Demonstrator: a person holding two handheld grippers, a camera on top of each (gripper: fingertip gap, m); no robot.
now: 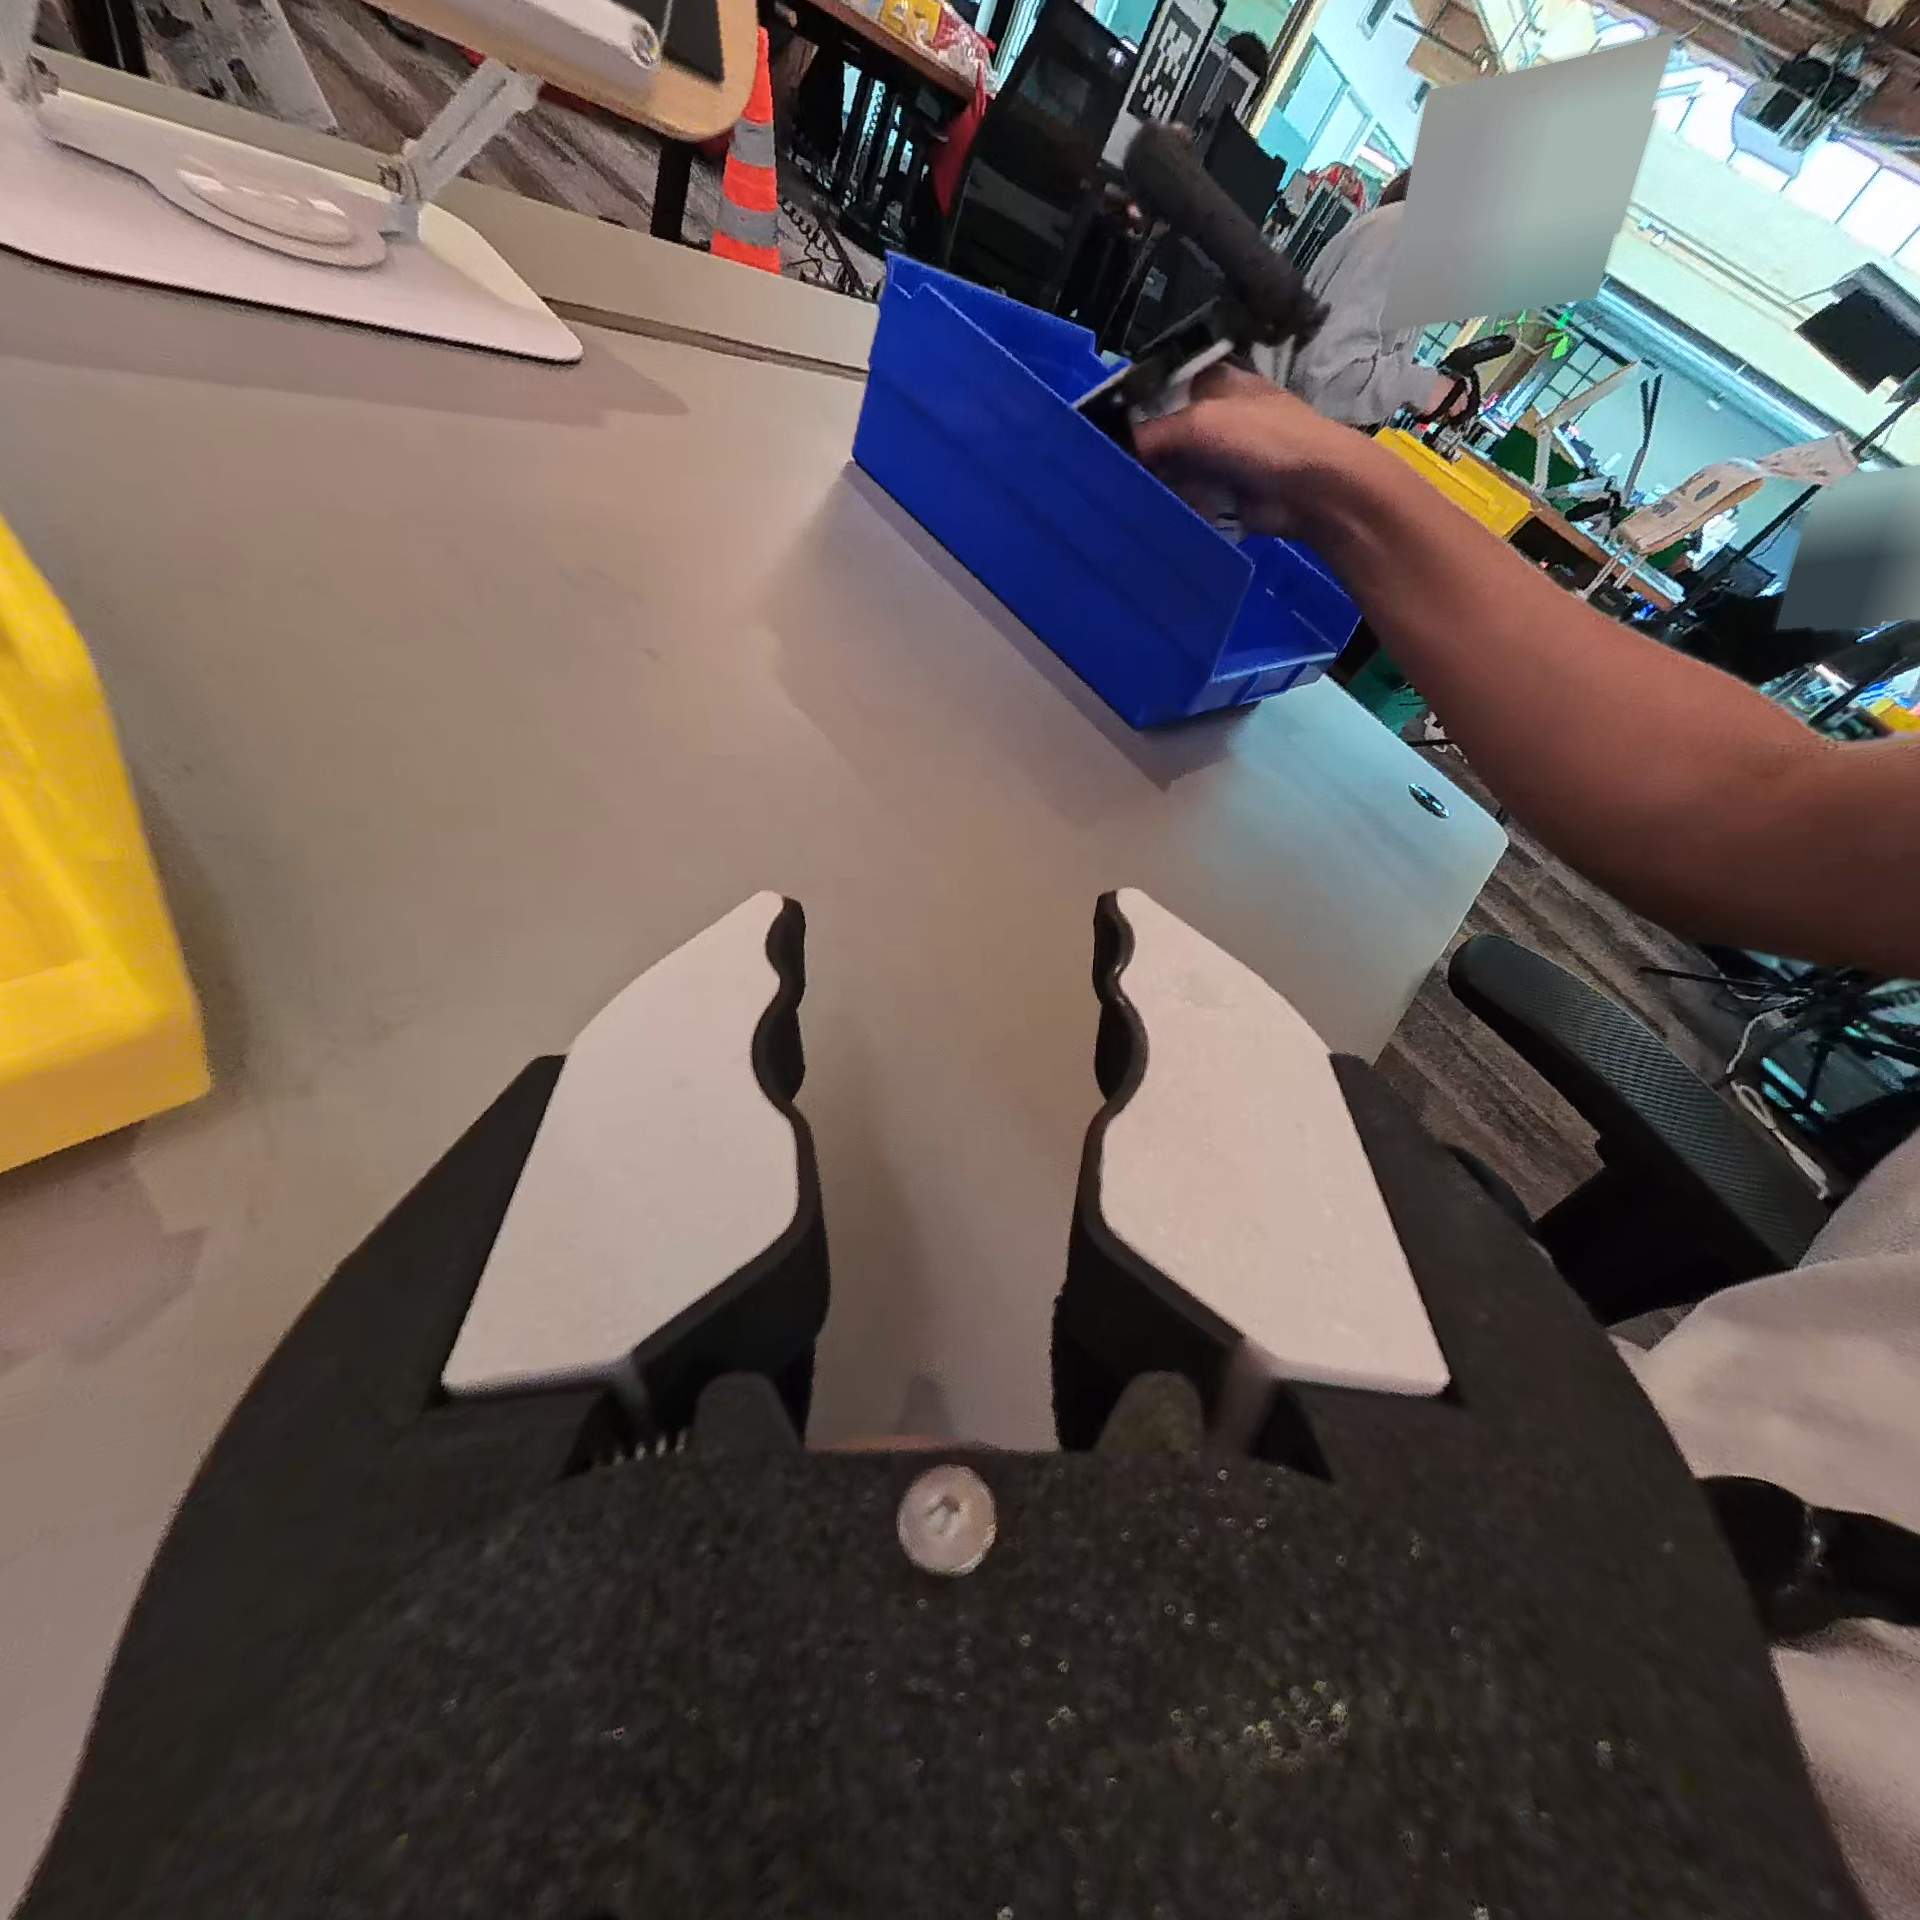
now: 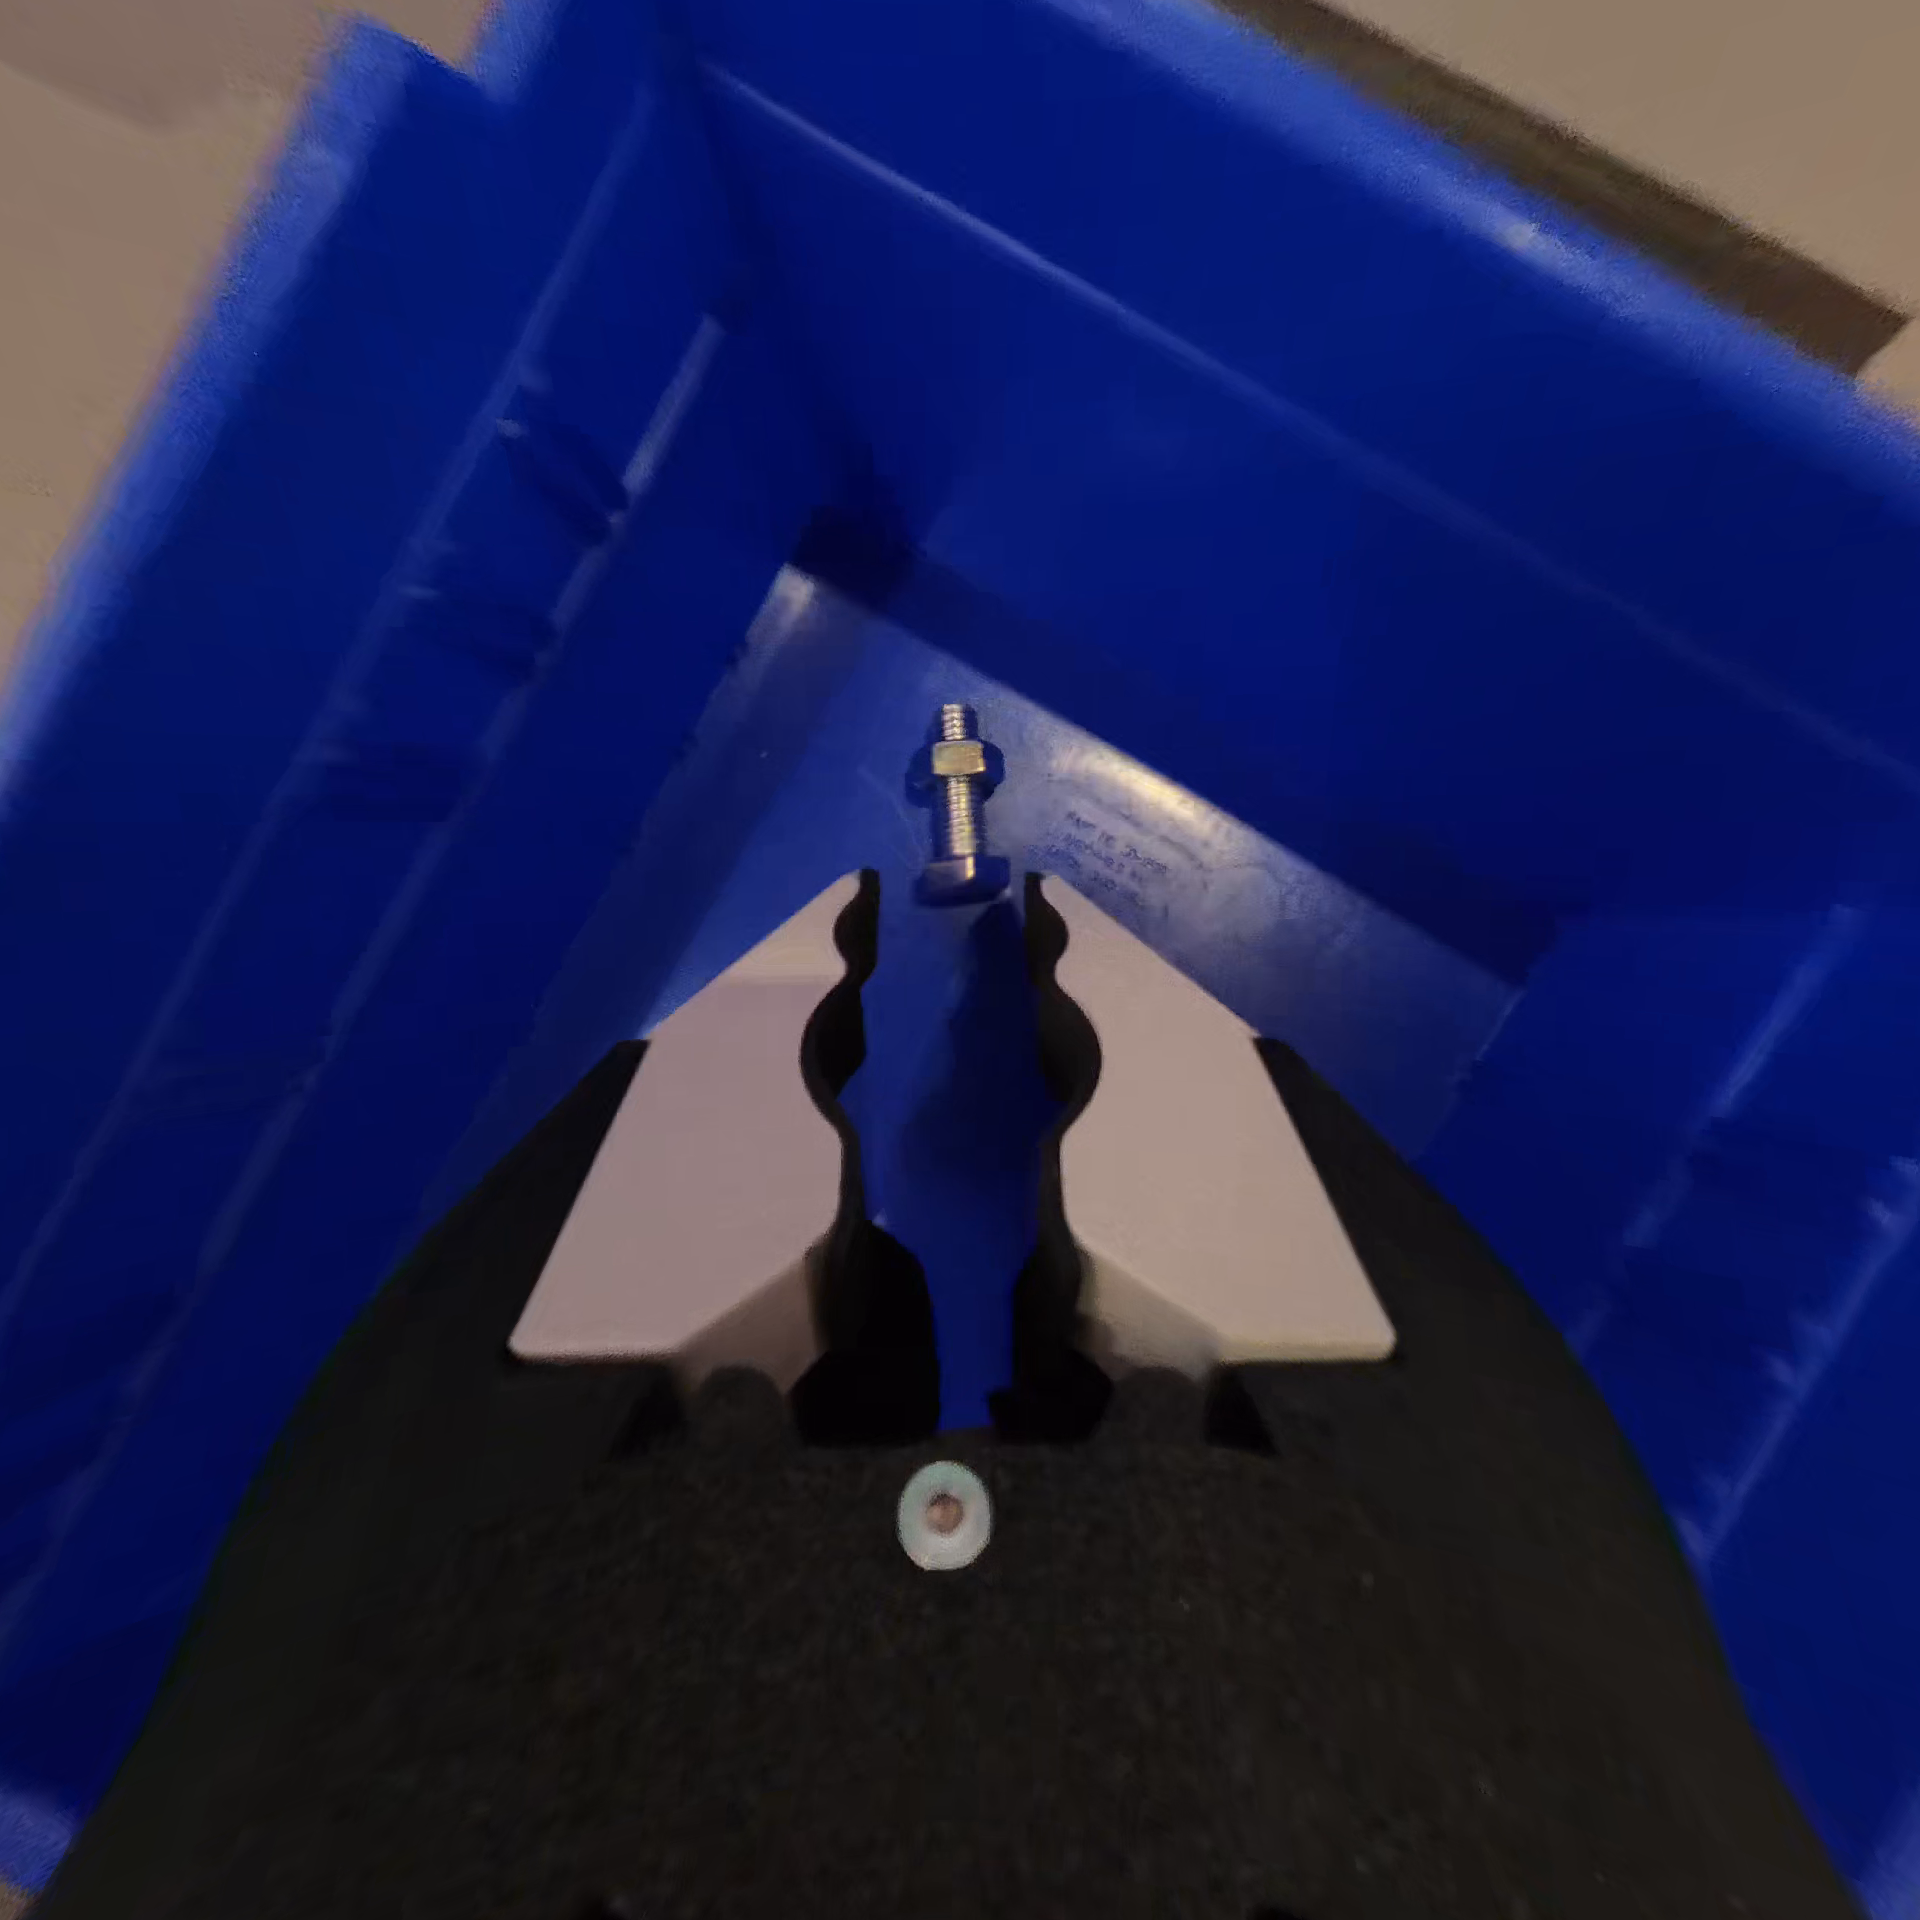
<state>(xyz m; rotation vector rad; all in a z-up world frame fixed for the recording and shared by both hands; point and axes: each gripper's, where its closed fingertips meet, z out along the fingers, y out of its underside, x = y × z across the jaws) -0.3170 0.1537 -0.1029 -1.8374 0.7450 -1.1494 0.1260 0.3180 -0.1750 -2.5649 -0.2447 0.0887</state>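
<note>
My left gripper is open and empty, hovering over the bare grey table. My right gripper is reaching down inside a blue plastic bin, with its jaws apart. A silver bolt with a nut on its thread lies on the bin floor just past the fingertips. Its head is between the tips, and there is a gap on each side, so the pads do not press it. In the left wrist view the blue bin stands at the table's far right, and a hand holds the right gripper inside it.
A yellow bin stands at the left edge of the table. A white stand with a flat base is at the far left. The table's right edge is near a black chair. An orange cone stands beyond the table. The tips of one gripper are about 50 centimetres away from the tips of the other.
</note>
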